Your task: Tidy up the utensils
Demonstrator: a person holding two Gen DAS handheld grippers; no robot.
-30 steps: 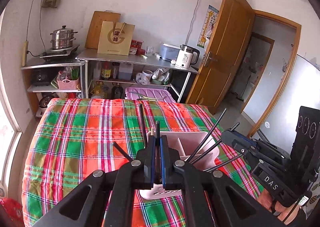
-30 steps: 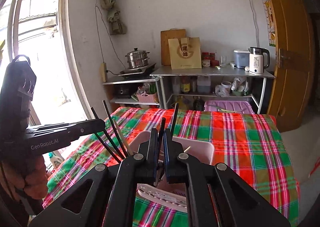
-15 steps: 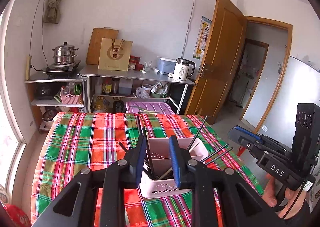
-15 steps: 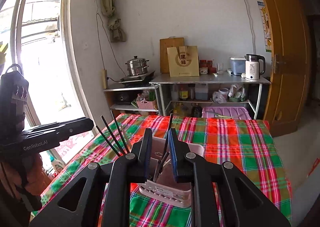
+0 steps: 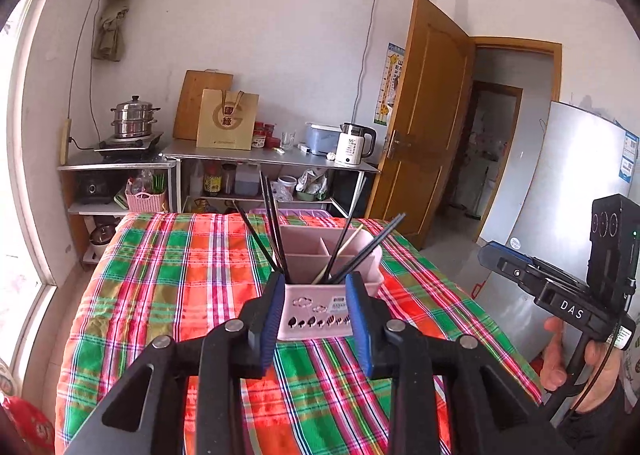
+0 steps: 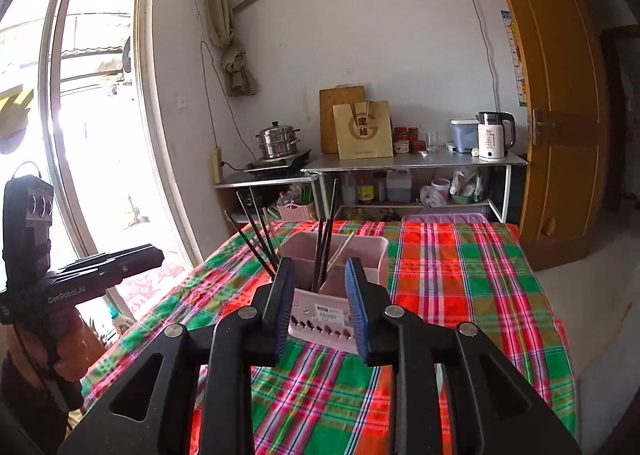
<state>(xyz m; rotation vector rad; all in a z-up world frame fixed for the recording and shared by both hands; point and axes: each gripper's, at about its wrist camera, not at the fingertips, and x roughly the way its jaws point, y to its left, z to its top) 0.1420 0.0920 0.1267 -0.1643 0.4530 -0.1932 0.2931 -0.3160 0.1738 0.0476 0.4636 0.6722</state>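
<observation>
Chopsticks (image 5: 276, 229), dark and thin, stand leaning in a pink divided holder (image 5: 320, 309) that sits on a surface under a red, green and white plaid cloth (image 5: 168, 287). Seen from the left tongs (image 5: 315, 321), the holder lies directly ahead, framed in the gap between the two blue-padded fingers (image 5: 272, 315), which are spread wide and grip nothing; whether they touch its front wall cannot be told. One bundle of chopsticks leans toward the left side of these tongs, and another bundle (image 5: 368, 247), with a pale stick (image 5: 342, 255) among it, leans toward the right. The front wall of the holder carries cut-out tree shapes and a small label.

From the right tongs (image 6: 320, 309), the same holder (image 6: 340, 255) lies just ahead between the spread, empty fingers (image 6: 357, 311). Several chopsticks (image 6: 256, 239) fan out to the left of these tongs, and others (image 6: 324, 243) rise nearly upright ahead of them.

Each tool is visible to the other: the right tongs (image 5: 504, 259), held by a hand (image 5: 576, 359), appear well to the right of the left tongs, and the left tongs (image 6: 136, 259) appear well to the left of the right tongs. Far ahead of both, a steel counter (image 6: 416, 163) holds a white kettle (image 6: 494, 135) and a paper bag (image 6: 364, 131).
</observation>
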